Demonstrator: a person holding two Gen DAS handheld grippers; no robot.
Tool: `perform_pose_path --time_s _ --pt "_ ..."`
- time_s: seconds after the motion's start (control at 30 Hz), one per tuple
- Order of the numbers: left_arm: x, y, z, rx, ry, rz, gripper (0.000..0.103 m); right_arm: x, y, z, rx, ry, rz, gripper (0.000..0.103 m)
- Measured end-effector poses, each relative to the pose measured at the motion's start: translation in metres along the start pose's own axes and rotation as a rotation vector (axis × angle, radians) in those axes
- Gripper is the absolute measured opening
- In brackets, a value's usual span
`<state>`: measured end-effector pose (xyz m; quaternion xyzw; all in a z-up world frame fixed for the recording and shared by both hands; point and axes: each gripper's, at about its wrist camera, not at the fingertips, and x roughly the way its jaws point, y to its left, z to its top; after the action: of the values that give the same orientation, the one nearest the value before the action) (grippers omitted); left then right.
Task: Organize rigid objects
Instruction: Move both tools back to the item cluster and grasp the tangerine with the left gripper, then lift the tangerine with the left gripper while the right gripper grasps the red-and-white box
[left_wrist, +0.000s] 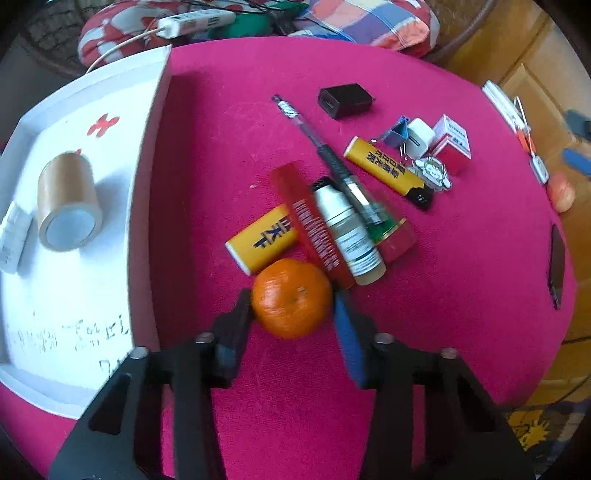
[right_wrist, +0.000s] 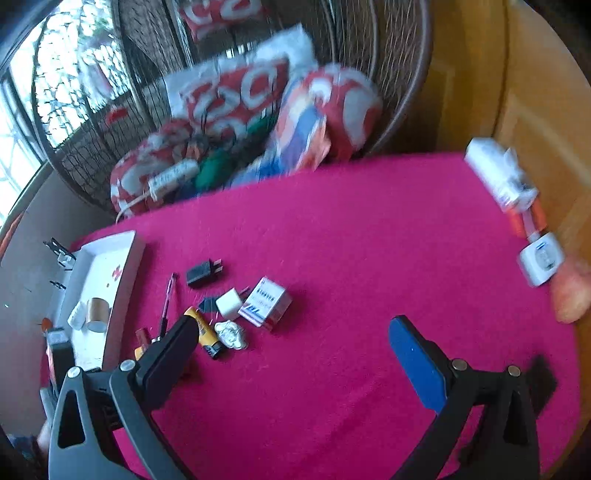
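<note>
Sitting at the far left of the pink tablecloth (left_wrist: 443, 295), a white tray (left_wrist: 147, 155) holds a roll of brown tape (left_wrist: 68, 201) lying on its side and a small white item at its left edge. Right of the tray, the left gripper (left_wrist: 293, 299) has its black and blue fingers closed against the two sides of an orange (left_wrist: 291, 297), which sits on the cloth. Just beyond the orange lies a heap: a yellow box (left_wrist: 264, 240), a red comb (left_wrist: 314, 225), a small bottle (left_wrist: 351, 229) and a pen (left_wrist: 325, 151) laid across it. Further right are a yellow lighter (left_wrist: 384, 170), a black charger (left_wrist: 345, 99), a white plug (left_wrist: 419, 136) and a red-and-white box (left_wrist: 452, 144). On the right side, the right gripper (right_wrist: 291, 343) hangs over bare cloth, its fingers wide apart with nothing between them.
</note>
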<state>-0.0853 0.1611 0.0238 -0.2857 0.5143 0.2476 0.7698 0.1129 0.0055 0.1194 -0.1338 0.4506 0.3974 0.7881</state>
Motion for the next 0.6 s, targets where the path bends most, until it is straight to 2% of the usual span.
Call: perform_pose_path --time_s 0.1,0.2,0.3,0.37,0.5,0.6 --pt "-0.004 0.007 -0.006 -0.033 -0.005 0.005 0.041 0.035 -0.001 0.009 0.068 0.101 0.003 0.103" --pt "-0.007 0.010 -0.013 -0.045 -0.009 0.023 0.041 0.061 -0.003 0.013 0.138 0.166 0.021 0.102" --pt "-0.010 0.012 -0.017 -0.053 -0.016 0.018 0.041 0.081 0.001 0.012 0.171 0.222 0.023 0.088" --pt "-0.012 0.011 -0.017 -0.067 -0.027 0.007 0.041 0.095 0.004 0.011 0.174 0.262 0.002 0.075" --pt "-0.021 0.013 -0.017 -0.093 -0.046 -0.019 0.041 0.110 0.009 0.008 0.210 0.298 0.018 0.072" --pt "-0.027 0.012 -0.015 -0.102 -0.057 -0.029 0.041 0.115 0.010 0.009 0.210 0.306 0.020 0.064"
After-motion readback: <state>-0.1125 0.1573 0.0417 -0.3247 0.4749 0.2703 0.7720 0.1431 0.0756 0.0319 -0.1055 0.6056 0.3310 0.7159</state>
